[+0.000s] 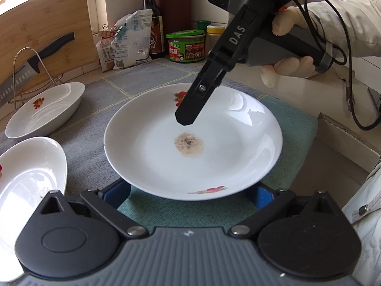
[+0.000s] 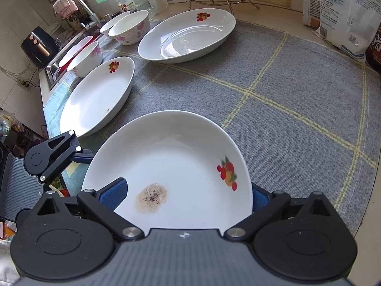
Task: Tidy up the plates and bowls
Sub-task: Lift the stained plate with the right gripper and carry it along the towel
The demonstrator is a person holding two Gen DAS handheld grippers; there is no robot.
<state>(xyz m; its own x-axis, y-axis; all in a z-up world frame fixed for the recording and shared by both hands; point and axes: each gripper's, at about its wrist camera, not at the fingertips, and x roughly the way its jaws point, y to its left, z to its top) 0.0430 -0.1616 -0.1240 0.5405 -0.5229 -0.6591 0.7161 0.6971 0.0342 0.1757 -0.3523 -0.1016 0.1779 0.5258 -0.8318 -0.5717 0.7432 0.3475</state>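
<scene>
A round white plate [image 1: 214,147] with fruit decals and a brown stain in its middle lies over a teal cloth [image 1: 293,128] and a grey mat [image 1: 95,119]. My left gripper [image 1: 190,197] is open, its blue pads [image 1: 119,195] wide apart with their tips hidden under the plate's near rim. My right gripper [image 2: 187,195], held by a gloved hand [image 1: 290,66], is open and straddles the same plate [image 2: 178,157]: one pad [image 2: 114,193] lies over the inside, the other sits behind the rim. Its finger [image 1: 188,114] hangs over the plate. Two more dishes [image 2: 100,95] [image 2: 188,35] and several floral bowls [image 2: 131,27] stand further off.
A knife [image 1: 35,59] rests on a wire rack before a wooden board [image 1: 47,23]. A sauce bottle [image 1: 152,23], a green-lidded jar [image 1: 185,45] and bags [image 1: 126,40] line the back wall. A sink [image 2: 59,64] with a faucet [image 2: 78,2] lies beyond the bowls. The counter edge [image 1: 345,133] runs on the right.
</scene>
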